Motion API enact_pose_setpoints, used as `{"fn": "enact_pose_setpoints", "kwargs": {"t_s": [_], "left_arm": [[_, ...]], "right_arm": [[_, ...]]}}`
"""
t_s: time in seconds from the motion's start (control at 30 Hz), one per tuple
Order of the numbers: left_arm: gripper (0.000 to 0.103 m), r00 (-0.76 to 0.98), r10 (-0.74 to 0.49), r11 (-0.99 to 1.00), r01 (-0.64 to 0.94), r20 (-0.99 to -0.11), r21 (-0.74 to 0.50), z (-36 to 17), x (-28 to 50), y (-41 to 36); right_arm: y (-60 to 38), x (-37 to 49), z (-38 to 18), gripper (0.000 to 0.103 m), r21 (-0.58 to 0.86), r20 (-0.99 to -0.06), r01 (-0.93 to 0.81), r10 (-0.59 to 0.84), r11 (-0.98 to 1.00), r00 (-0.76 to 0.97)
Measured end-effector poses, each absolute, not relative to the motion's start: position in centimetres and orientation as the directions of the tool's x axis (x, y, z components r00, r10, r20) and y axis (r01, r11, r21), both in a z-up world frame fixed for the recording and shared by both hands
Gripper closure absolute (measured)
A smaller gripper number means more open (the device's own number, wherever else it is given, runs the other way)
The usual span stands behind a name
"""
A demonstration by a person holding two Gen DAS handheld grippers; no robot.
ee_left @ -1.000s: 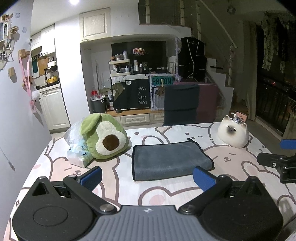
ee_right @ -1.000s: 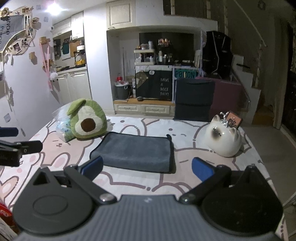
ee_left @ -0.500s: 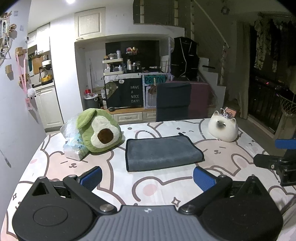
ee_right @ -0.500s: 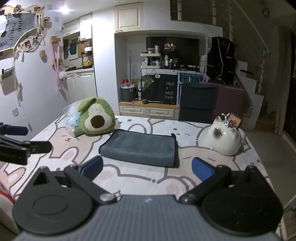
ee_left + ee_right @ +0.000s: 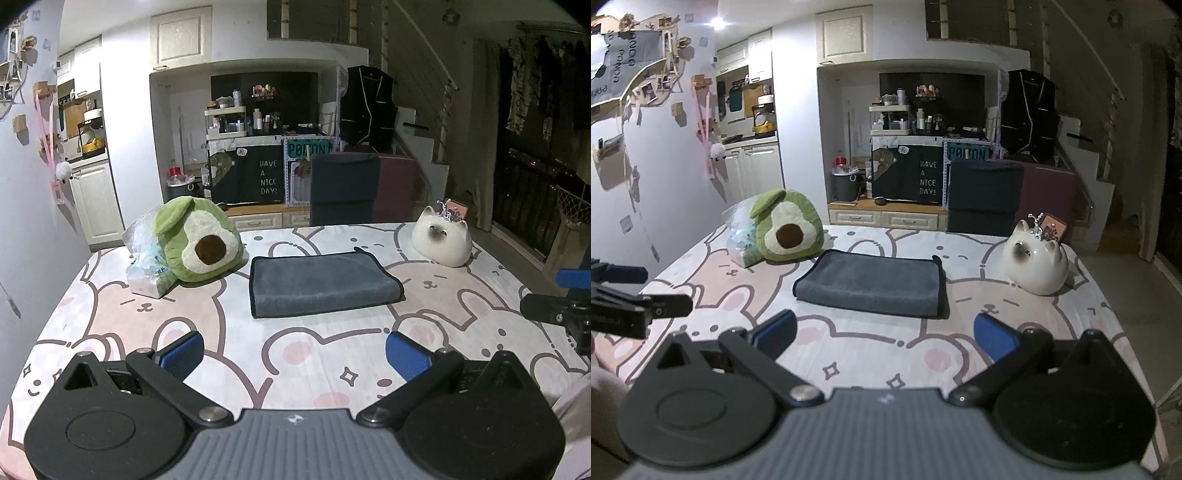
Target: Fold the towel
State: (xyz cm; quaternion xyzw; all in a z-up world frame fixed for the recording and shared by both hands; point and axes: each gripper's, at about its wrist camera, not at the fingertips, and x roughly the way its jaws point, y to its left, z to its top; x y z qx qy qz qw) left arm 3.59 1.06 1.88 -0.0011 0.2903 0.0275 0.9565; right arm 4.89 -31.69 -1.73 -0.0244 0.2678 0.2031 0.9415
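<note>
towel (image 5: 325,284) – folded, flat at the table (image 5: 110,314) middle | left gripper (image 5: 294,352) – fingers spread, empty | right gripper (image 5: 885,334) – spread, empty, near edge

Left gripper (image 5: 294,354): matte black linkage arms, each ending in a blue ribbed finger pad (image 5: 183,350). Round black discs at both rear corners, the left one marked with a raised ring. Silver pivot screws at the arm bases. Grey ribbed housing in the middle, bearing a small pale logo. Right gripper (image 5: 884,334): same build, black arms, blue pads (image 5: 991,336), silver screws, grey ribbed body. Seen from the side, a black bar with a small screw and a blue tip.
</note>
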Motion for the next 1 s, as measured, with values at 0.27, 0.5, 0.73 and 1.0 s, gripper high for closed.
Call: {"fn": "enact_pose_setpoints", "kwargs": {"t_s": [0.27, 0.5, 0.73, 1.0], "left_arm": [[0.0, 0.837, 0.034, 0.999, -0.032, -0.547, 0.013, 1.3, 2.8, 0.7], [0.0, 0.839, 0.044, 0.999, -0.042, -0.543, 0.017, 1.1, 2.2, 0.4], [0.0, 0.84, 0.048, 0.999, -0.042, -0.54, 0.023, 0.9, 1.8, 0.3], [0.0, 0.837, 0.051, 0.999, -0.044, -0.544, 0.024, 0.7, 1.7, 0.4]], "right_arm": [[-31.9, 4.0, -2.3, 0.0, 0.051, -0.517, -0.385, 0.354, 0.922, 0.78], [-31.8, 3.5, -3.0, 0.0, 0.036, -0.525, -0.39, 0.349, 0.92, 0.776], [-31.9, 3.2, -3.2, 0.0, 0.027, -0.515, -0.395, 0.352, 0.918, 0.782], [-31.9, 3.1, -3.2, 0.0, 0.024, -0.51, -0.409, 0.363, 0.912, 0.78]]}}
